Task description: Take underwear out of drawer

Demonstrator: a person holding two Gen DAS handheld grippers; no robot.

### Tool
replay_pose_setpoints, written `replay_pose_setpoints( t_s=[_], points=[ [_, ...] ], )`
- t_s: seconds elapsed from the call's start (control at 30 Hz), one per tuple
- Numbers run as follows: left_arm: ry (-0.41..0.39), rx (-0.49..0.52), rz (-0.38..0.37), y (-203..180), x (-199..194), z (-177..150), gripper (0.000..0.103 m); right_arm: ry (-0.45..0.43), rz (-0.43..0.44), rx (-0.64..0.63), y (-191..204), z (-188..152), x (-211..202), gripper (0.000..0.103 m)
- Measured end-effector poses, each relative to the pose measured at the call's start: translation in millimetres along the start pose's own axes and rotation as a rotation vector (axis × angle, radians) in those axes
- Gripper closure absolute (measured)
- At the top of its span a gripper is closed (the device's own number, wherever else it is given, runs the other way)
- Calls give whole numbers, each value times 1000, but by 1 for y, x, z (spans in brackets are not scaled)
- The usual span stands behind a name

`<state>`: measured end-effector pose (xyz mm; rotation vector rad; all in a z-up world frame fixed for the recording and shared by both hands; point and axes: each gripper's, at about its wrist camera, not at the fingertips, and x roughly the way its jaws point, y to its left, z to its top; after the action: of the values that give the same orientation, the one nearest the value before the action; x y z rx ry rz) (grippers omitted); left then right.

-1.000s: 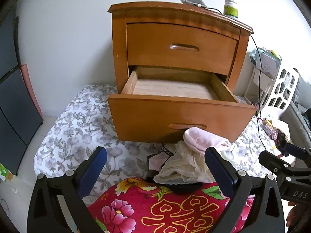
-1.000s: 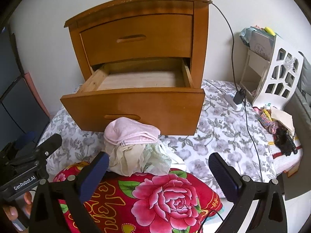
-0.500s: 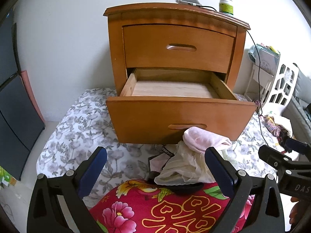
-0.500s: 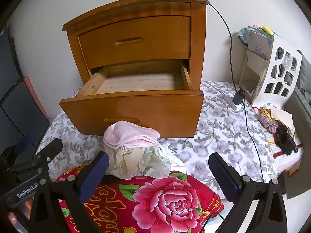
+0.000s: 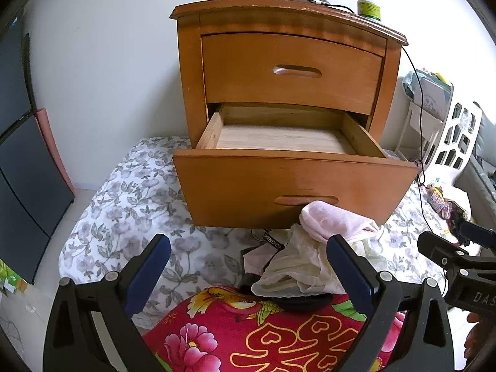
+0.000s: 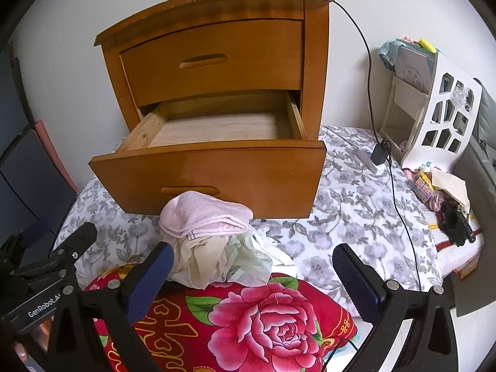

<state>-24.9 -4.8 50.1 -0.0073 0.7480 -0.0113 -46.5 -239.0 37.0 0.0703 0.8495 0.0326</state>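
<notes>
Lower wooden drawer (image 5: 294,167) of the orange-brown two-drawer nightstand (image 5: 288,62) is pulled out, bare plank bottom visible, nothing left inside as far as both views show. Underwear pile (image 6: 214,248), a folded pale pink piece on top of crumpled cream and pale green pieces, sits on the red floral cushion (image 6: 263,319) just in front of the drawer face, at 12 o'clock from both tools. Left tool (image 5: 248,269) jaws spread wide, holding nothing; right tool (image 6: 252,276) same, wide apart and empty. Task looks basically done, judging by the empty drawer. Risks: pile sits near the cushion's far edge, so a nudge from either tool could tip the pink piece onto the grey leaf-print bed sheet (image 5: 130,204); the drawer front overhangs right above the pile, so lifting straight up could knock a tool into its lower edge; black charger cable (image 6: 393,192) trails at 2 o'clock of the right tool and could snag on a wide swing. Open room: sheet at 10 o'clock of the left tool is free, and sheet between pile and cable is free. White cut-out plastic rack (image 6: 440,121) crowds 2 o'clock.
</notes>
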Motion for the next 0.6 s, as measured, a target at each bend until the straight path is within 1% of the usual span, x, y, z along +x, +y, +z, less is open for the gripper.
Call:
replay_pose_setpoints(
  t_s=[0.37,0.6],
  points=[
    [-3,-18,25,6,5,2,2,4,-1,-7,1,2,5,0],
    [2,-18,29,6,7,2,2,-1,0,-6,0,3,6,0]
  ],
)
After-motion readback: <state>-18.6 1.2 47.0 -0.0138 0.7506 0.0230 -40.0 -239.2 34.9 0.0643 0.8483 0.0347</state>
